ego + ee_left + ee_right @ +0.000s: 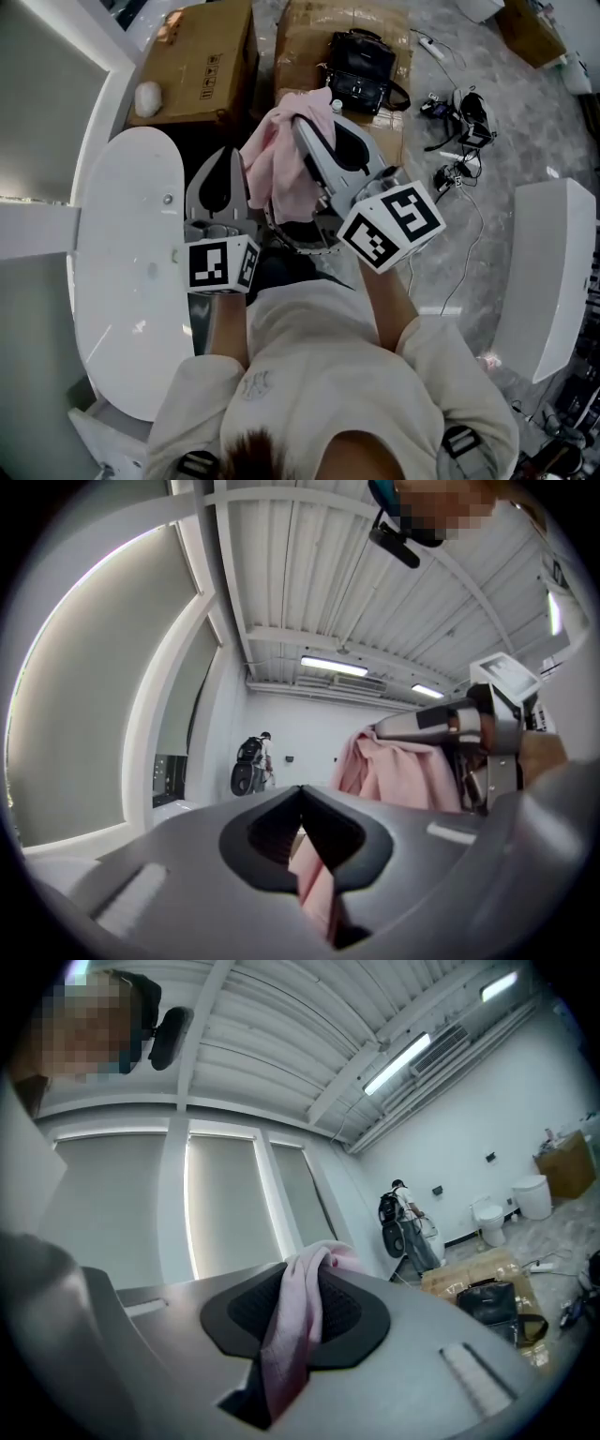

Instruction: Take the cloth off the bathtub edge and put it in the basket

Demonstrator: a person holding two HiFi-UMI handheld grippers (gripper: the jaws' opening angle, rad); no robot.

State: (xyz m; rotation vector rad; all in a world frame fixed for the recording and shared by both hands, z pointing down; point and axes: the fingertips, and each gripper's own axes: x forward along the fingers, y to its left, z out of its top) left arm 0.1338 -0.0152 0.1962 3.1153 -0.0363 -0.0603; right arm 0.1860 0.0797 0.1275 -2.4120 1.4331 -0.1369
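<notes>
**Right gripper (307, 124) clamps the cloth (281, 169)**

Your right gripper pinches a fold of the pink cloth. The left gripper (227, 155), jaws together, sits beside it. Light and limp, it drapes by the basket (281, 236), off the bathtub's (82, 281) right rim. Any bunched fold should hold.

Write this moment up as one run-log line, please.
left gripper: shut on pink cloth | right gripper: shut on pink cloth | pink cloth: off bathtub, held over basket | status: not yet dropped
</notes>
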